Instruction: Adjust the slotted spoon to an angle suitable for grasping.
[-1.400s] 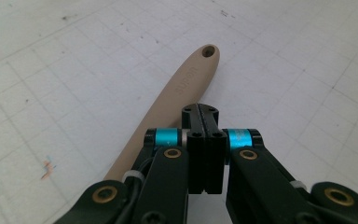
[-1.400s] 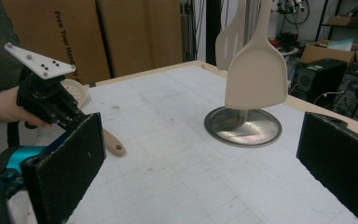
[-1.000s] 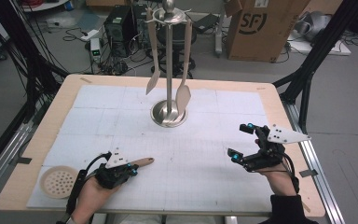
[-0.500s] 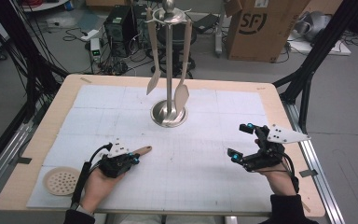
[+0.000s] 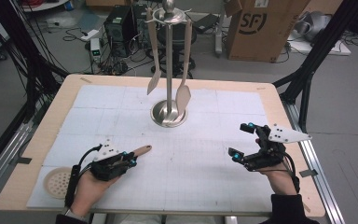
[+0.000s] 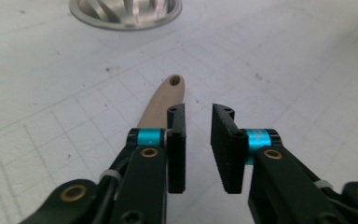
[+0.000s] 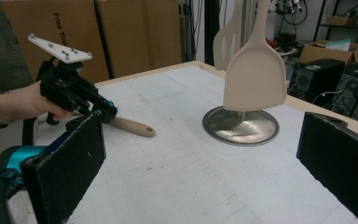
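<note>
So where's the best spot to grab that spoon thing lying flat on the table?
Probably the skimmer's slim beige handle, near the end with the hole, from above, jaws across it. It lies flat, and the round holed head looks too wide. The left gripper, jaws just opened and empty, sits right beside the handle.

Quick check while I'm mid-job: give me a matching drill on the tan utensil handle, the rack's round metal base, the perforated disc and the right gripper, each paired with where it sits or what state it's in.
Things:
1. tan utensil handle
2. metal rack base
3. perforated disc
4. right gripper

Places or states:
A. near left corner of the table
B. jaws wide apart, nothing between them
C. lying on the mat beside the left gripper's jaw
D. middle of the mat, toward the far side

Pairs: 1-C, 2-D, 3-A, 4-B
</note>
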`<state>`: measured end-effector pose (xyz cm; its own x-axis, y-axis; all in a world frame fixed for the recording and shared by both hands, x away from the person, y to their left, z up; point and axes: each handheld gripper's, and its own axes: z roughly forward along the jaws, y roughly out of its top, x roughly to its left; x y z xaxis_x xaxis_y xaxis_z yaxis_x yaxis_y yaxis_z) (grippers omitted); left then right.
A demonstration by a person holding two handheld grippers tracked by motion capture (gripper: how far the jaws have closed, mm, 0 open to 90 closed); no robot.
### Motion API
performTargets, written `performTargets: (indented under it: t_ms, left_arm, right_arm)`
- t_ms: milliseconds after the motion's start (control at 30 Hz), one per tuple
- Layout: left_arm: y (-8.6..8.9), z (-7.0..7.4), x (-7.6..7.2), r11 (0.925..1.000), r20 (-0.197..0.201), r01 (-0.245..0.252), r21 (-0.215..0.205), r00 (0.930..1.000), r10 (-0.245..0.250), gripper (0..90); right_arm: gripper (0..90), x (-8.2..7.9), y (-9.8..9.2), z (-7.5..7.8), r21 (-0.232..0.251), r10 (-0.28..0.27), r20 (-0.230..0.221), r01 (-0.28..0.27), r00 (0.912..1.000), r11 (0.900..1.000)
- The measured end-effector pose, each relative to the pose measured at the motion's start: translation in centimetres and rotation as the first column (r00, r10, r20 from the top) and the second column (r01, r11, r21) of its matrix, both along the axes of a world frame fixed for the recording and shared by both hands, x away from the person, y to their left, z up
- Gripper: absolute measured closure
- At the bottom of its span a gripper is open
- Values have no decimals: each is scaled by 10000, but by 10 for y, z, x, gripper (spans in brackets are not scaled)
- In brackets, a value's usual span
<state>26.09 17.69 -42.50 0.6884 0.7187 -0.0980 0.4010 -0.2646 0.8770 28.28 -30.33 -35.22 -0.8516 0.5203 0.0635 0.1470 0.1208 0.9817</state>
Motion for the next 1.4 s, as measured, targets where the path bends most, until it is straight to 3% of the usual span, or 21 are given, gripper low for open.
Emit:
performTargets:
  t_ms: [133,200,267,333,433,667,867,1100,1400]
  left_arm:
    - [12,12,-9,9997,312,187,-167,9993,-182,538]
    - [21,18,-11,9992,117,216,-335,9997,-212,432]
    - [30,24,-15,9985,479,256,-475,9986,-234,403]
    - [39,30,-17,9969,549,311,-724,9981,-272,350]
    - [51,39,-23,9961,1208,440,-759,9921,-346,294]
    - [69,55,-34,9960,1399,589,-666,9889,-491,192]
    - [89,61,-36,9952,1295,665,-713,9900,-569,169]
    - [114,68,-34,9875,1730,1491,-519,9752,-1382,169]
    - [133,73,-26,9833,1596,1735,-557,9737,-1628,174]
  right_arm:
    - [3,1,1,0,-33,-13,-12,13,10000,10000]
    - [3,2,2,-1,-65,-1,-67,0,10000,10000]
    - [2,2,4,-1,-68,47,-73,-47,10000,10000]
    - [2,2,5,-1,-91,91,-97,-92,9999,9999]
    - [2,3,5,-1,-109,108,-134,-110,9999,9999]
    - [2,4,7,-2,-130,129,-200,-131,9997,9998]
    - [3,5,9,-3,-215,147,-241,-152,9996,9997]
    - [3,6,10,-6,-266,117,-366,-126,9993,9996]
    - [3,5,11,-6,-342,96,-319,-107,9994,9994]
